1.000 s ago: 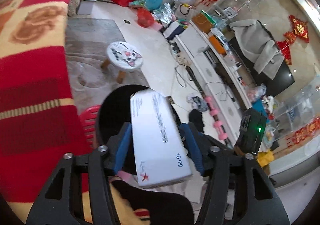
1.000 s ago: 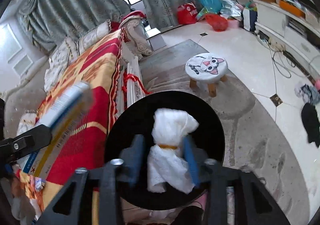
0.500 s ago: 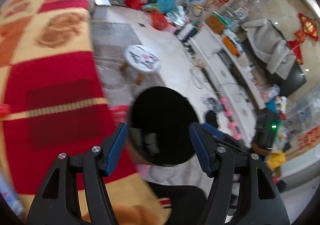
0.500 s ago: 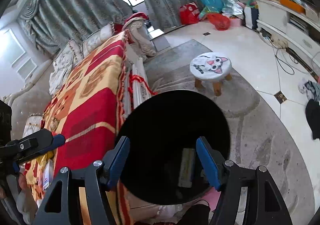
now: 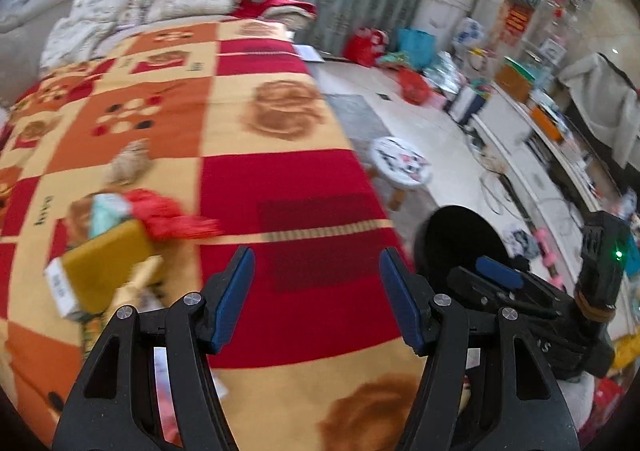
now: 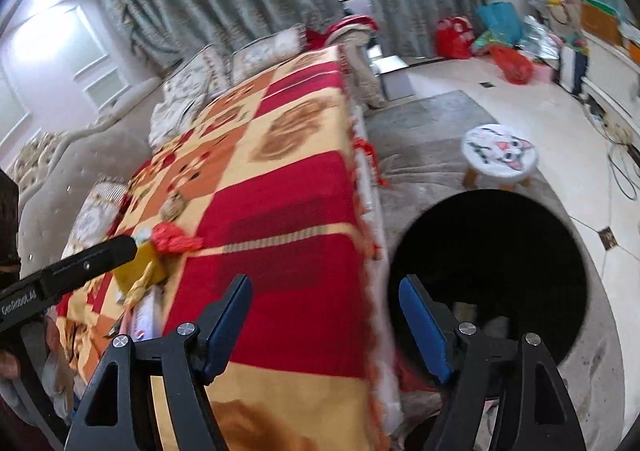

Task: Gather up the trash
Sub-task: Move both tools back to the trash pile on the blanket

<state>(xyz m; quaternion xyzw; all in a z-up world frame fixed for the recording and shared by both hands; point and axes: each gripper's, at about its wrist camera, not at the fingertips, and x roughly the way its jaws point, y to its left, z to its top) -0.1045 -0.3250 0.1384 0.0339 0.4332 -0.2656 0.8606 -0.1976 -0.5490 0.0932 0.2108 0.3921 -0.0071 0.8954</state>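
My left gripper (image 5: 316, 291) is open and empty above the red and orange blanket (image 5: 260, 123) on the sofa. A pile of trash lies to its left: a yellow box (image 5: 104, 263), a red crumpled bag (image 5: 164, 211), a teal scrap (image 5: 106, 209) and a beige wad (image 5: 130, 163). The black bin (image 5: 460, 239) stands on the floor at the right. My right gripper (image 6: 324, 315) is open and empty over the blanket's edge, with the bin (image 6: 492, 263) to its right. The yellow box (image 6: 140, 267) and red bag (image 6: 172, 239) lie at its left.
A cat-face stool (image 6: 500, 155) stands on the grey rug beyond the bin. Bags and clutter (image 5: 408, 55) line the far floor, and a white cabinet (image 5: 532, 171) runs along the right. Pillows (image 5: 188, 3) sit at the sofa's far end. Cables lie on the floor.
Both grippers have opened: the white box and the white wad dropped into the bin. Both have swung left from over the bin to above the blanket.
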